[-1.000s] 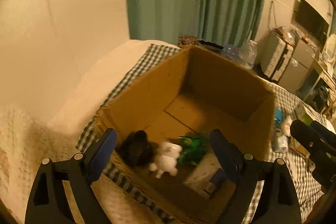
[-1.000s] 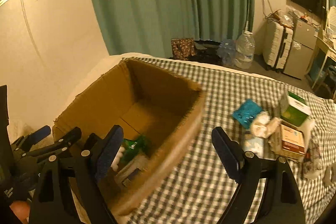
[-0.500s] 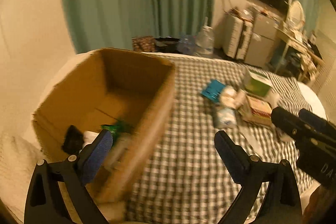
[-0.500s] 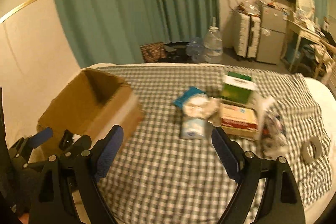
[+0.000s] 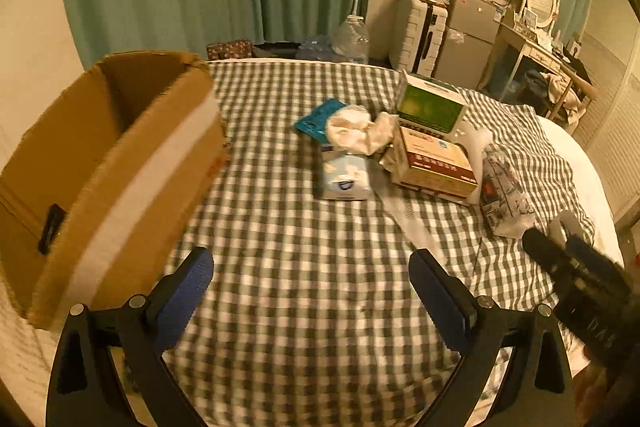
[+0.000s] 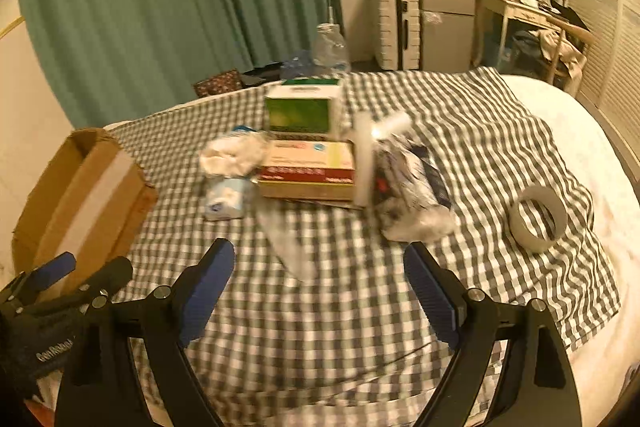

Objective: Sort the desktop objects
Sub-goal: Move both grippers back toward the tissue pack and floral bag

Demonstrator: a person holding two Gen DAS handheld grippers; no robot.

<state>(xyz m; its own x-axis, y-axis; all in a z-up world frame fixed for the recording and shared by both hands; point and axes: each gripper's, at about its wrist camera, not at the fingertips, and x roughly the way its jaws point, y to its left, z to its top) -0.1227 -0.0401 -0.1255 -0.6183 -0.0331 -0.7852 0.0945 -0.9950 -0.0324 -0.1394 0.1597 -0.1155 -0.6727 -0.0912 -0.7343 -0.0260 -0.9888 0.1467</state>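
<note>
Tools both wide open, nothing between the blue pads. Left tool (image 5: pixel 310 283) up over the checked cloth (image 5: pixel 304 235) on the bed, pointing down at it. Right tool (image 6: pixel 318 281) over the same cloth, also pointing down.

Cardboard box (image 5: pixel 108 163) off to the left of the left tool, open at the top, with a pale strip of tape along its near side. Inside of the box mostly hidden from here.

Heap of things straight ahead of both tools, well past the pads. Small tissue pack (image 5: pixel 346 179) nearest the left tool. Crumpled white cloth (image 5: pixel 360 131) behind it, lying partly on a blue packet (image 5: pixel 312 121). Flat red and tan box (image 5: pixel 434 163) just to the right of those, with a green box (image 5: pixel 432 107) behind it and touching it. Crinkly printed bag (image 6: pixel 404 187) ahead of the right tool, a bit to the right, close beside the red and tan box. Roll of tape (image 6: pixel 538 217) far out to the right of the right tool, flat on the cloth, apart from the heap.

Picture from the right tool blurry.
</note>
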